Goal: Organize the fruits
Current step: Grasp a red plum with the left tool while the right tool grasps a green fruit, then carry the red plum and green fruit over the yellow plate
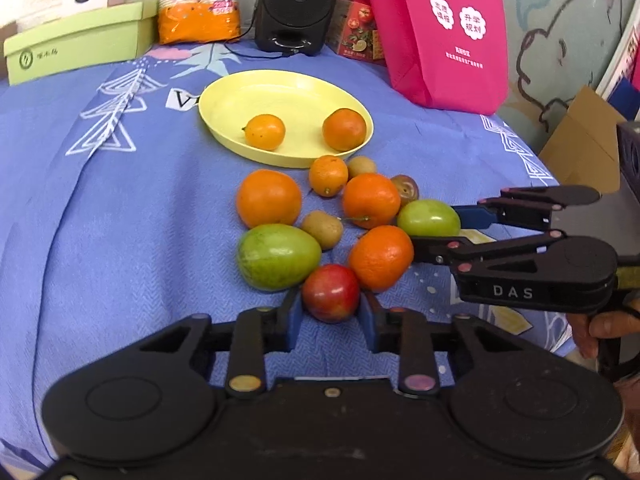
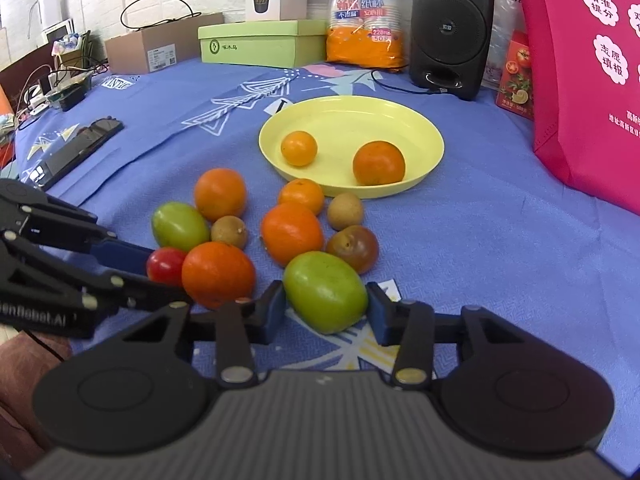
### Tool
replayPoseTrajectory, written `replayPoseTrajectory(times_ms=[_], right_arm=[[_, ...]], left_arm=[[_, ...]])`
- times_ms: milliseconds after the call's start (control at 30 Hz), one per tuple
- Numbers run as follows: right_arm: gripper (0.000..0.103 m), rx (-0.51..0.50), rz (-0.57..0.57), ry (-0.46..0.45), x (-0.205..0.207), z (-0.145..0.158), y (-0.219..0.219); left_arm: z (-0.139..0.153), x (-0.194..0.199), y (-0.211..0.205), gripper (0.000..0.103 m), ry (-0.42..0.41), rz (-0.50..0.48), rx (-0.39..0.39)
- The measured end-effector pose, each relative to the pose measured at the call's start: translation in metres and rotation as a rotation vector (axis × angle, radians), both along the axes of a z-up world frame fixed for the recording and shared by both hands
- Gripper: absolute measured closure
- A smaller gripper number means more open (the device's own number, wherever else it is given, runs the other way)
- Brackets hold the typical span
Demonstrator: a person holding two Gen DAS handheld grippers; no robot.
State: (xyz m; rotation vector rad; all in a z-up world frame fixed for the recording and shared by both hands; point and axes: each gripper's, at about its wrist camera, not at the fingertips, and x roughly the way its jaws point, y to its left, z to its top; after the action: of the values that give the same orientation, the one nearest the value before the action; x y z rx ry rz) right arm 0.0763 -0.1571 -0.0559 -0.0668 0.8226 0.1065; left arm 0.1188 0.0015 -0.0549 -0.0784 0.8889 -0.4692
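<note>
My left claw (image 1: 331, 304) lies level over the table (image 1: 120, 220), fingers bracketing the red fruit (image 1: 331, 293). My right claw (image 2: 326, 310) likewise brackets the green fruit (image 2: 325, 291); grip unconfirmed on both.

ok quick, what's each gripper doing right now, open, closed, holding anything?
Left gripper: fingers on either side of the red fruit on the cloth; grip cannot be told.
Right gripper: fingers flank the green fruit; grip cannot be told.
</note>
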Motion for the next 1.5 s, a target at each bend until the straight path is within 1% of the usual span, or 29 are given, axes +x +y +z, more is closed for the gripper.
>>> replayPoseTrajectory(times_ms=[333, 833, 1000, 1267, 1500], right_arm=[[0.060, 0.009, -0.005, -0.003, -0.008, 0.003, 0.000], [0.061, 0.017, -0.011, 0.005, -0.027, 0.008, 0.002], [0.061, 0.008, -0.002, -0.003, -0.035, 0.014, 0.004], [0.061, 0.002, 0.004, -0.054, -0.037, 0.035, 0.003], [0.061, -0.012, 0.027, -0.090, -0.014, 0.045, 0.002]], left_arm=[[0.010, -0.011, -0.007, 0.073, -0.055, -0.024, 0.068], [0.031, -0.022, 0.013, 0.073, -0.094, 0.013, 0.060], [0.037, -0.023, 0.018, 0.073, -0.110, 0.025, 0.058], [0.046, -0.010, 0.030, 0.073, -0.136, 0.058, 0.055], [0.052, 0.016, 0.031, 0.073, -0.168, 0.063, 0.068]])
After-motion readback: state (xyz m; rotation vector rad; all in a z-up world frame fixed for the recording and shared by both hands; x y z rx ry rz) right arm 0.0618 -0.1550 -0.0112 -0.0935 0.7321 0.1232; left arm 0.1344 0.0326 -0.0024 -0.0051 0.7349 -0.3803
